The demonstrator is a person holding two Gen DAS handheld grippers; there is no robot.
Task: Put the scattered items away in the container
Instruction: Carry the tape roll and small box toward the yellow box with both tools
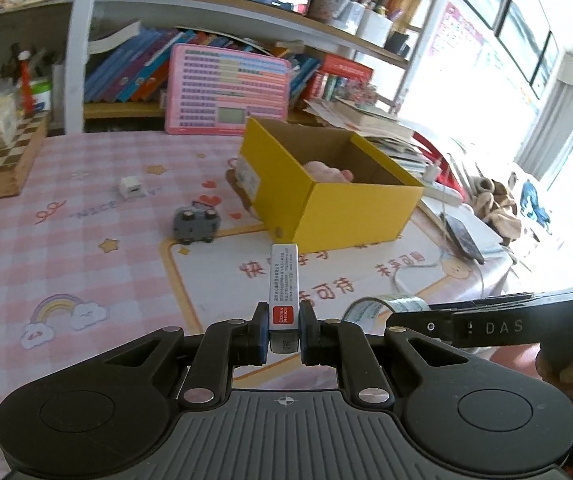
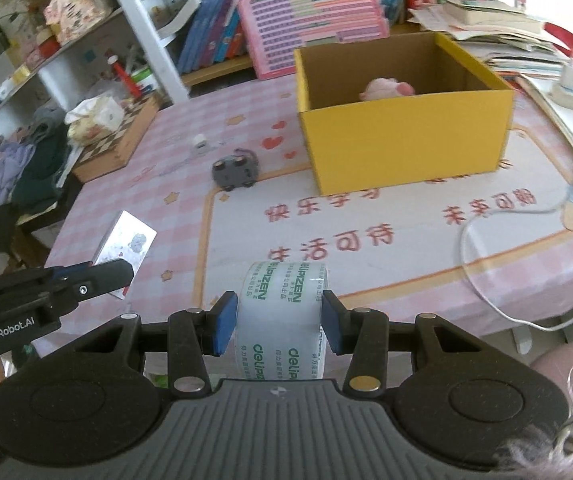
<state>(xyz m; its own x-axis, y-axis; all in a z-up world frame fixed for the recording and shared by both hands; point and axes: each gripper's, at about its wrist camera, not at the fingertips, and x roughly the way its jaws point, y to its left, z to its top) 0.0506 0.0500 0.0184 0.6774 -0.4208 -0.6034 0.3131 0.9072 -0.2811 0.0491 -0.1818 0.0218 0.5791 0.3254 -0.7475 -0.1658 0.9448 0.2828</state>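
Holding one thing in each tool, I have both loads up off the desk so they can travel to the yellow box [image 2: 402, 136] together. My left gripper [image 1: 283, 334] is clamped on the near end of a slim silver box [image 1: 284, 280], its long body pointing forward toward the container, a grip that looks meant to let it slide in end first. My right gripper [image 2: 279, 322] is closed across the flat sides of a roll of clear tape [image 2: 282, 312], pads squeezing the width so the roll cannot spin out. The yellow box sits open on the pink checked mat [image 1: 66, 248], ahead of both tools, with a pink soft toy [image 2: 386, 89] already inside. Still loose on the mat are a small grey toy car [image 1: 196, 224], lying wheels-up near the box's corner, and a little white cube [image 1: 131, 188] further off. I judge the drop-off comes next.
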